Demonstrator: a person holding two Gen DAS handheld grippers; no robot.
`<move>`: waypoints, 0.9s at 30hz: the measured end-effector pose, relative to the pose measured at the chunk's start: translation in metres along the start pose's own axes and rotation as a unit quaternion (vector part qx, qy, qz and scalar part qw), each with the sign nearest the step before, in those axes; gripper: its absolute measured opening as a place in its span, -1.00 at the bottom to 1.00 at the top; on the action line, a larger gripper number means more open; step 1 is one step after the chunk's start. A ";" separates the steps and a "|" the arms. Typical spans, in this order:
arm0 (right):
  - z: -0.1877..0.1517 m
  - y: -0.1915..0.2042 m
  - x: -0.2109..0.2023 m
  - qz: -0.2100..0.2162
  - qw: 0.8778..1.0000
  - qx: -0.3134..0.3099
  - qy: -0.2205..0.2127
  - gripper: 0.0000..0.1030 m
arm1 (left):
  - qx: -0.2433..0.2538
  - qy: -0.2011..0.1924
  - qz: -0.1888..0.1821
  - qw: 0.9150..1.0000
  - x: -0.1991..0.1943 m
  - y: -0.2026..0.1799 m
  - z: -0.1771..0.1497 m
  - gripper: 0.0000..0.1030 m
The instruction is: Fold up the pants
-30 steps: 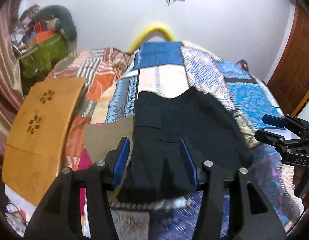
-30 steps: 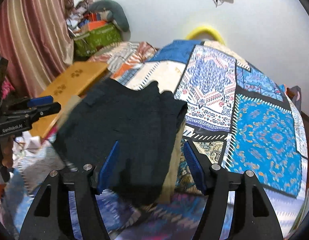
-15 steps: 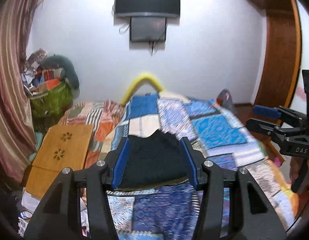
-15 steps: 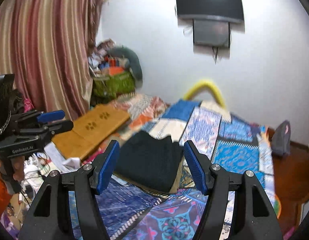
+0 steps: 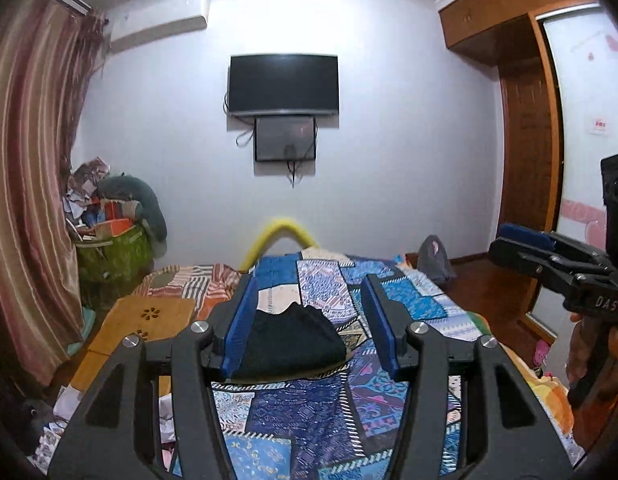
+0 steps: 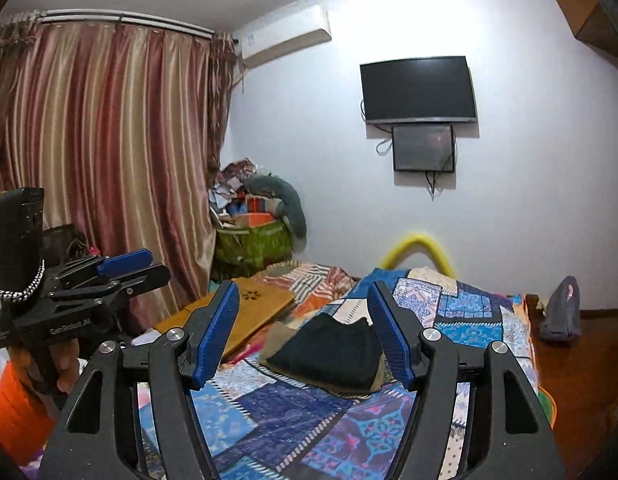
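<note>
Both the left gripper (image 5: pixel 313 324) and right gripper (image 6: pixel 305 334) hold their jaws partly open and empty; the left's have just been opening. The folded black pants (image 6: pixel 333 354) lie on the patchwork bedspread (image 6: pixel 461 312), atop a tan garment (image 6: pixel 275 338). A careless return could snag and undo the fold.

Tan cloth (image 6: pixel 277 344) mostly hidden (under pants (image 6: pixel 329 354)).

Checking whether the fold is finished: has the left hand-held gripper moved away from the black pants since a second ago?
Yes. The left hand-held gripper has pulled back and up from the pants: the TV, earlier cut off at the top, now shows fully.
</note>
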State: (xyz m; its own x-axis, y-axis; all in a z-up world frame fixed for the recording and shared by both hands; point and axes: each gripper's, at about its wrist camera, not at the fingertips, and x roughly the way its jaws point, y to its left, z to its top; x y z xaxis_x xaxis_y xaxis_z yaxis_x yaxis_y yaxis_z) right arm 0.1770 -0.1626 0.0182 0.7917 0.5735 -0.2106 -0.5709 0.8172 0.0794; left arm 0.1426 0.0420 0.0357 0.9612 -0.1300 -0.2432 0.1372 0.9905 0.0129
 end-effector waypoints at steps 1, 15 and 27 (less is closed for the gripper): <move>-0.002 0.001 -0.003 0.004 1.000 0.002 -0.003 0.23 | -0.001 -0.006 0.003 1.000 -0.007 -0.001 -0.002 0.22; -0.022 0.031 -0.030 -0.033 0.999 -0.007 -0.033 1.00 | -0.015 -0.025 0.046 0.999 -0.041 -0.008 -0.038 0.98; -0.035 0.032 -0.031 -0.039 0.999 0.005 -0.019 1.00 | -0.005 -0.018 0.048 0.999 -0.034 -0.011 -0.049 0.99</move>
State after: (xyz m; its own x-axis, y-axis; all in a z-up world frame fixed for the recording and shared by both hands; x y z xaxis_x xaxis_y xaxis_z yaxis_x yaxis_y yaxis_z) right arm 0.1265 -0.1565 -0.0072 0.8412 0.5098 -0.1800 -0.5051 0.8598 0.0746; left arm 0.0969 0.0381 -0.0035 0.9778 -0.0365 -0.2063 0.0426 0.9988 0.0251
